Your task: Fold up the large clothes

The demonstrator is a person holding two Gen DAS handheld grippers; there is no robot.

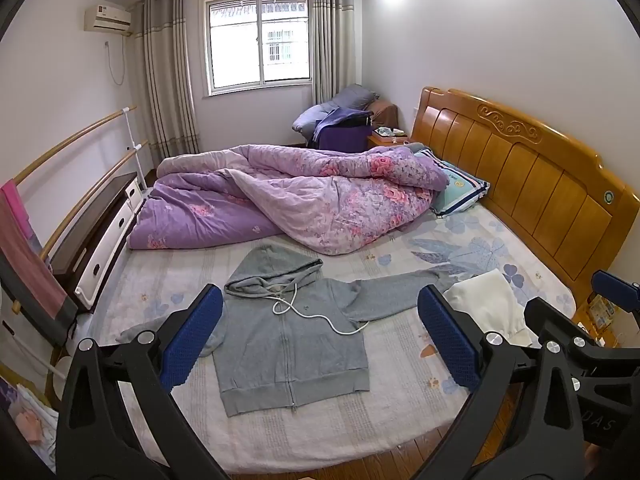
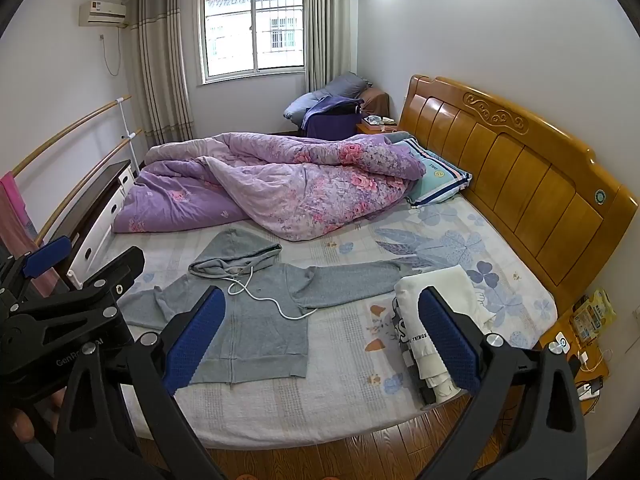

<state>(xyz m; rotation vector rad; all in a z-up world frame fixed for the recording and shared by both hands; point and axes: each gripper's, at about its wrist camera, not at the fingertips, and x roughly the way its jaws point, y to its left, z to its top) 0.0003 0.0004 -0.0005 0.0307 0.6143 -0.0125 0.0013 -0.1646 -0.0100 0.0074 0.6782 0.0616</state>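
Left gripper: black frame with blue textured pads, jaws spread wide and holding nothing, hovering above the near edge of the bed.
Right gripper: same build, jaws equally wide and bare, held just right of the left one; each shows at the edge of the other's view.
Task garment: grey zip-front hooded sweatshirt, lying face up and zipped on the near half of the bed, hood toward the far side, hem toward the near edge.
Sleeves: right-hand sleeve stretched out flat to the right; left-hand sleeve partly bunched, its cuff hidden behind the left gripper.
Drawcord: white cord trailing loose across the chest.
Handling: likely soft, limp fleece with moderate weight; it should drape and sag rather than hold shape, and slide easily on the sheet.
Where to grip: probably the right-hand cuff and shoulder seam for the first fold, pinching the thicker ribbed edges; keep clear of the cord.
Neighbours: folded white clothing stack near the right-hand sleeve end; crumpled purple floral quilt on the far half.
Bed: pale floral sheet, orange wooden headboard at right.
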